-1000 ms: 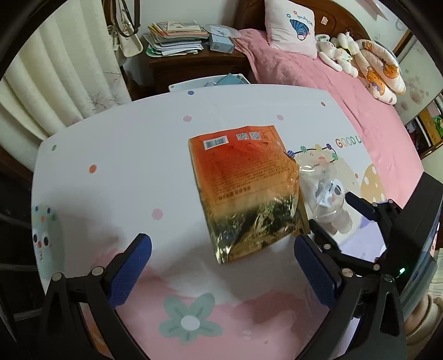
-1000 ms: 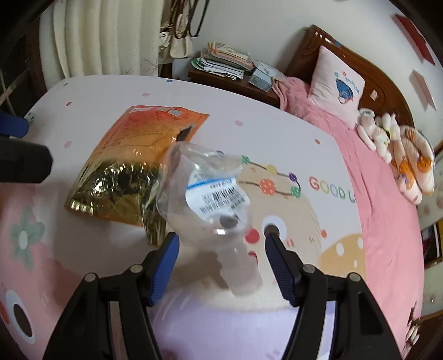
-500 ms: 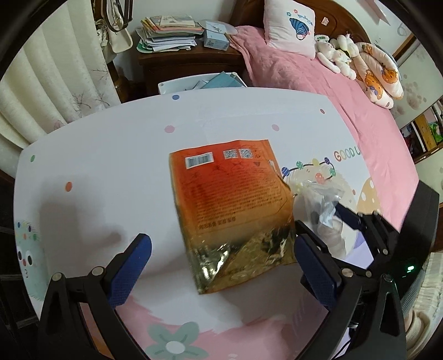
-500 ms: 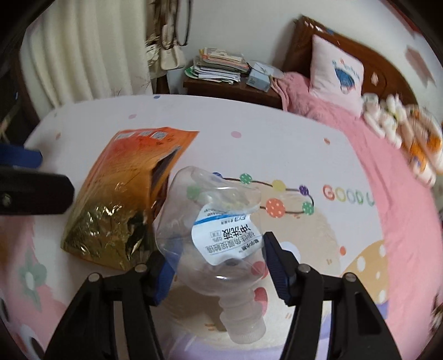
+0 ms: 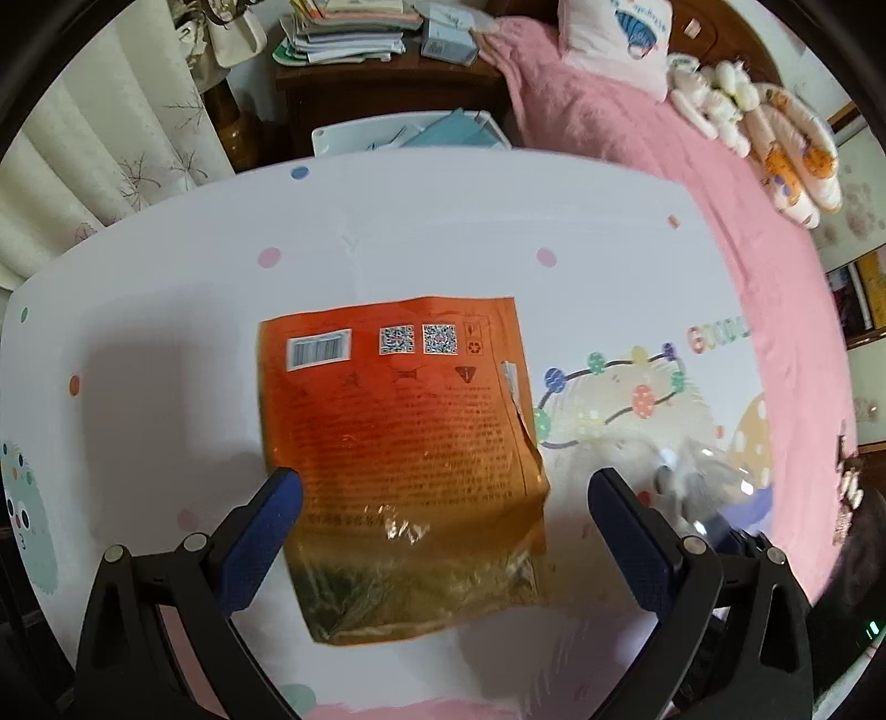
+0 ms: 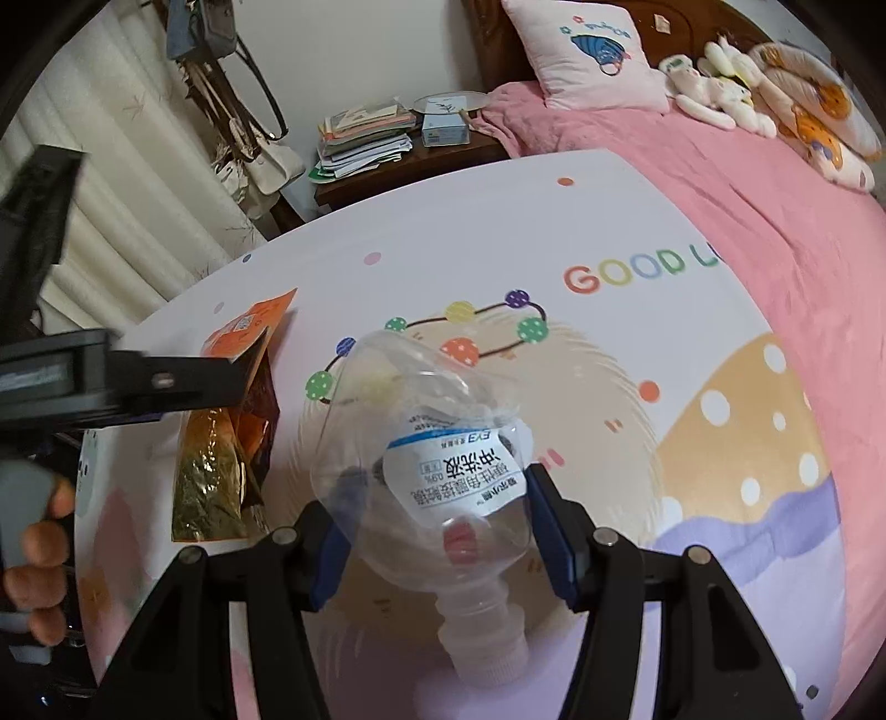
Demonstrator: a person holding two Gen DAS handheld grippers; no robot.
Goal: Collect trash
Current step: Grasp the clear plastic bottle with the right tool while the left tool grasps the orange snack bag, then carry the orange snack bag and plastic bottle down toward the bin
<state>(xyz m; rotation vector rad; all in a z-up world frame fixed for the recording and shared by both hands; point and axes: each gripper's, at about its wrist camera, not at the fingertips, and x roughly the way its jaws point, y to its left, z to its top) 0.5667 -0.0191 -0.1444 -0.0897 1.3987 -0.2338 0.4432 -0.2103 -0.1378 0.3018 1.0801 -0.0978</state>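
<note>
Bottle (image 6: 437, 493), crushed and clear, sits clamped between the right gripper's (image 6: 437, 531) just-narrowed pads, while the left gripper (image 5: 443, 515) spreads wide around an orange bag (image 5: 398, 421) flat on the table (image 5: 166, 277).

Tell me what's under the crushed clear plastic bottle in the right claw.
Under the bottle you can see the cartoon-print table cover, showing through the clear plastic. The white label and right claw hide what lies directly beneath them.

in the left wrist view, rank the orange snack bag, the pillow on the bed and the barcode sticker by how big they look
1. Orange snack bag, largest by far, though it lies nearest the camera.
2. Pillow, smaller, partly cut off at the top edge.
3. Barcode sticker, smallest.
</note>
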